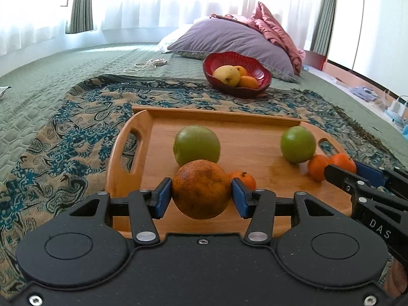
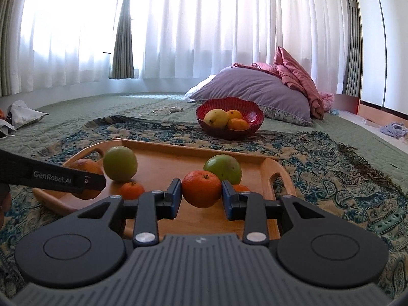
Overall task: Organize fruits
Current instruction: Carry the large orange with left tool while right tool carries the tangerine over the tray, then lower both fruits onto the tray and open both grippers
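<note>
matte black claw point(image 1: 201, 196), dimpled round orange point(image 1: 201, 190)

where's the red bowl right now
The red bowl sits on the patterned cloth beyond the wooden tray, right of centre in both wrist views, just in front of the purple pillow.

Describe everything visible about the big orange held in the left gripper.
The large round orange has dull, mottled peel with brownish blotches. It is clamped between the left gripper's blue pads, one on each side, apparently lifted above the wooden tray. A green apple sits behind it; contact cannot be judged.
</note>
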Available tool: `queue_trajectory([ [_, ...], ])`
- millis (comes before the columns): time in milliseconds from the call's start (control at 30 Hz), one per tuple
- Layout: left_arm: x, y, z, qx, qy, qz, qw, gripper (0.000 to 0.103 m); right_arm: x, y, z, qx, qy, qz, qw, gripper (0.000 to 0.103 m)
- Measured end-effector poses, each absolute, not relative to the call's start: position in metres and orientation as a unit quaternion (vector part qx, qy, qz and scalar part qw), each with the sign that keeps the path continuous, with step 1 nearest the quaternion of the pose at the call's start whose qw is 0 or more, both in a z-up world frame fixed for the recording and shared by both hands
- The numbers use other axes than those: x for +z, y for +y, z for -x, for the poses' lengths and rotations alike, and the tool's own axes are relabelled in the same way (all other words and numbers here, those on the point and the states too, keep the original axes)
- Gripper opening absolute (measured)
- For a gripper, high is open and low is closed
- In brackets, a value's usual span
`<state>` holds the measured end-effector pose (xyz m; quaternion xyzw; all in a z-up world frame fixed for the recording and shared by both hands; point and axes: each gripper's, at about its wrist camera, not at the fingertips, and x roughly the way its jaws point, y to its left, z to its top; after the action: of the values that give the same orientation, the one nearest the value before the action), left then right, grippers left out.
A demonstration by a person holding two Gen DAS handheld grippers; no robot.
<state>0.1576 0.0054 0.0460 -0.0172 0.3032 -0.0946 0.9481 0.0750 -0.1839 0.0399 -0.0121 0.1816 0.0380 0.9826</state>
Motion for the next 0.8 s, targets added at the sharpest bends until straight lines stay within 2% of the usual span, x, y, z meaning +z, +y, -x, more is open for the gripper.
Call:
queue_trajectory([
  [800, 0.029, 0.000, -0.182, -0.080, 0.309, -0.004, 0.948, 0.048, 0.017, -0.190, -0.120, 0.025, 0.242, -0.015, 0.970, 0.039],
])
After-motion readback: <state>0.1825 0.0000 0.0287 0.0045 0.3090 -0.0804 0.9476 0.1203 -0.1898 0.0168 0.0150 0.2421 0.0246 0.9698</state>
